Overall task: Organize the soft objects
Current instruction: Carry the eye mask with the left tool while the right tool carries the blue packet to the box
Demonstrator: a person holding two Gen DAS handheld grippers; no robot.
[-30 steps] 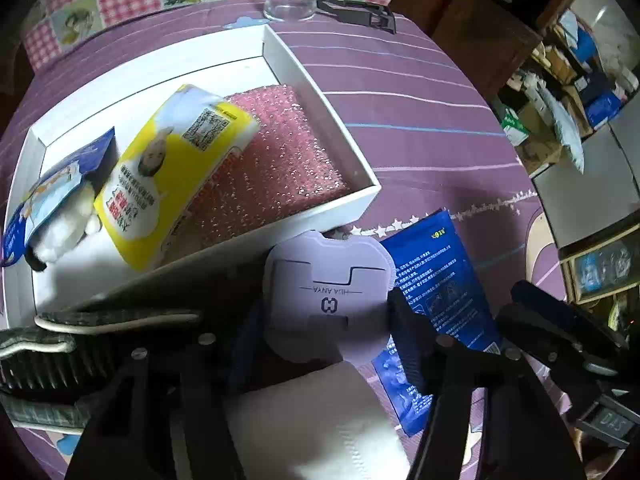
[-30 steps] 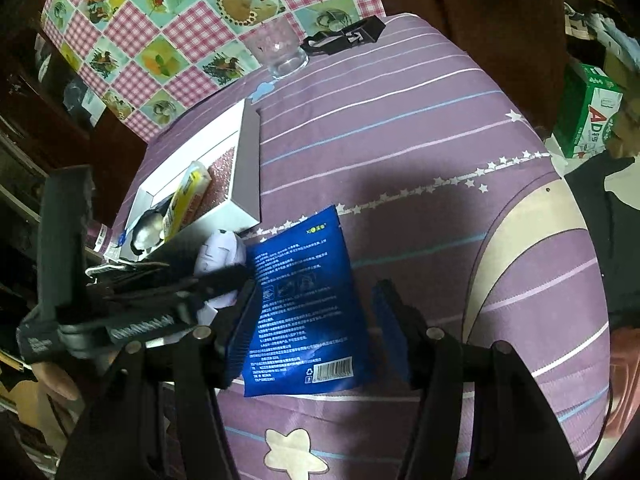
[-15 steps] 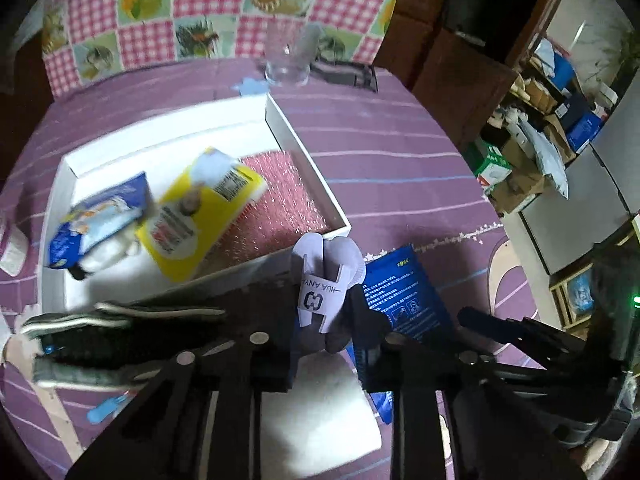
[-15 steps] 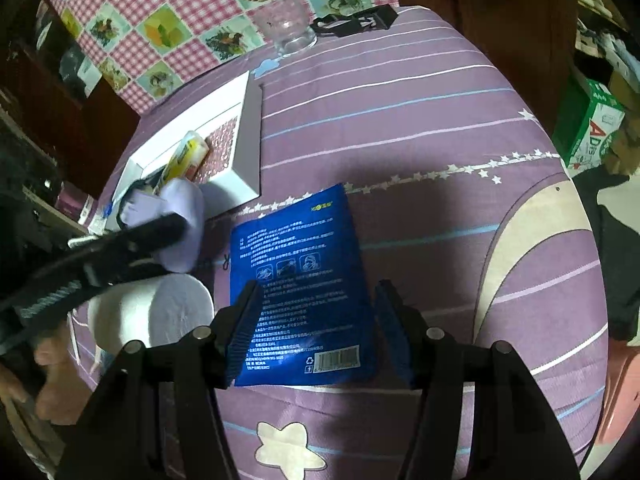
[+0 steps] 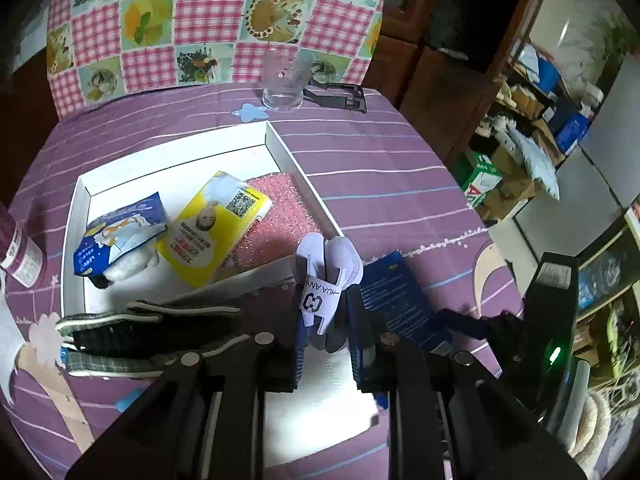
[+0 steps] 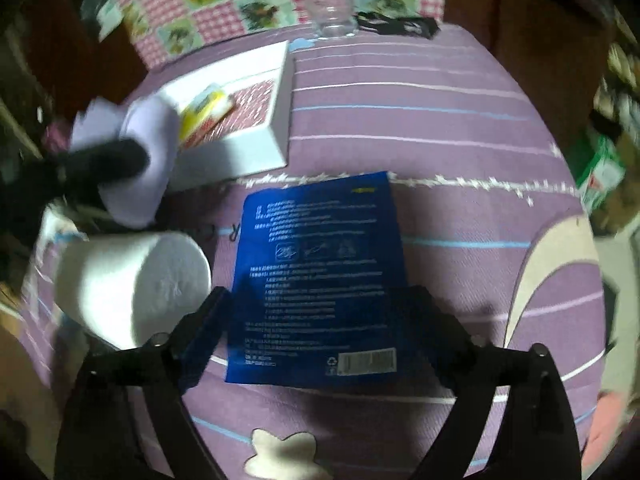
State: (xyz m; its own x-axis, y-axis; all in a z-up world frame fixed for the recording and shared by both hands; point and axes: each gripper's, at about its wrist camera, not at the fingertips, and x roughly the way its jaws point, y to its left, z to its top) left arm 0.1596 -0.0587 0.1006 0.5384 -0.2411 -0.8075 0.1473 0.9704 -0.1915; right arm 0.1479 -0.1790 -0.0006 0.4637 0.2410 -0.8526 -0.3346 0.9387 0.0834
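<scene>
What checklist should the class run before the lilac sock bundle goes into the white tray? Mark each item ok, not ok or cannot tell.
1. Left gripper pinching the lilac sock bundle: ok.
2. Bundle clear of the table: ok.
3. Bare floor left in the white cardboard tray: ok.
4. Right gripper empty, jaws opening over the flat blue foil packet: ok.
5. White paper roll steady: cannot tell.

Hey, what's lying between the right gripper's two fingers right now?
The blue packet lies flat on the purple tablecloth between the right gripper's opening fingers, untouched as far as the blurred right wrist view shows.
</scene>
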